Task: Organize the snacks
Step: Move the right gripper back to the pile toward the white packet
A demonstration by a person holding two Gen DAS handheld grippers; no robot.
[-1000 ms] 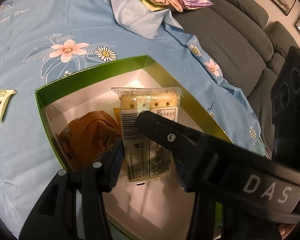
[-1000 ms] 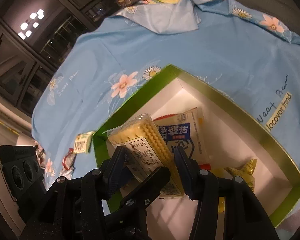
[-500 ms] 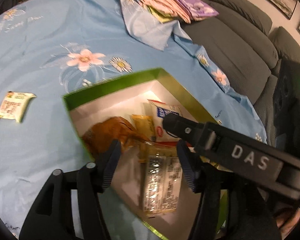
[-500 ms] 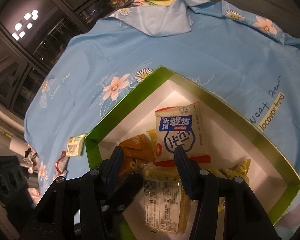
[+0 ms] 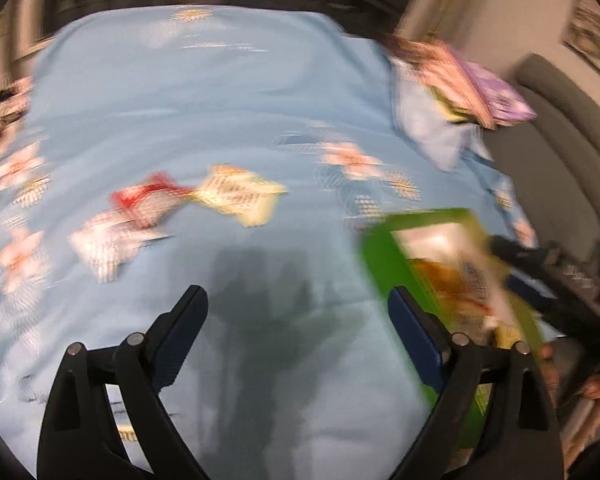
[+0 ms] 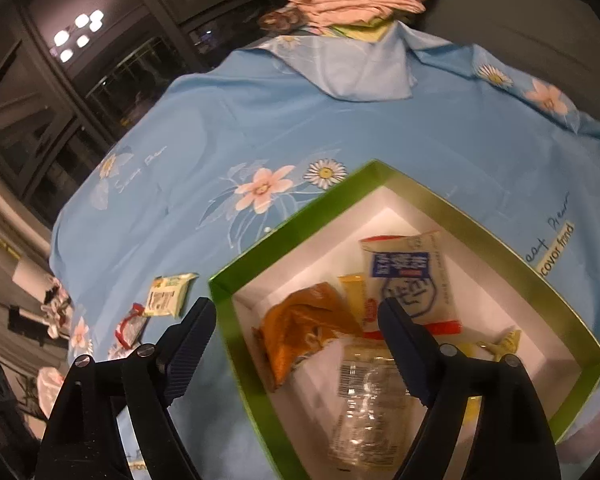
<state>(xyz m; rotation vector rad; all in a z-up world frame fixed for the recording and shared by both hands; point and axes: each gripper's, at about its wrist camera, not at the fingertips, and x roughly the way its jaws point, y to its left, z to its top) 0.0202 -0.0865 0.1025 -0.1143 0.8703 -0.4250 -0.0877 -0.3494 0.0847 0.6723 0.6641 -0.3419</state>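
My left view is smeared throughout: the packets (image 5: 236,194) at 10 o'clock on the worktop are colour patches with unreadable print, and the box (image 5: 384,258) at 3 o'clock blurs into my right tool (image 5: 540,276). In the right view, my tool's finger (image 6: 404,344) covers part of the clear packet (image 6: 366,404), whose label is blurred.

left gripper (image 5: 296,308): jaws just opened wide, nothing between them, angled downward
right gripper (image 6: 296,320): jaws just opened wide, empty, angled downward
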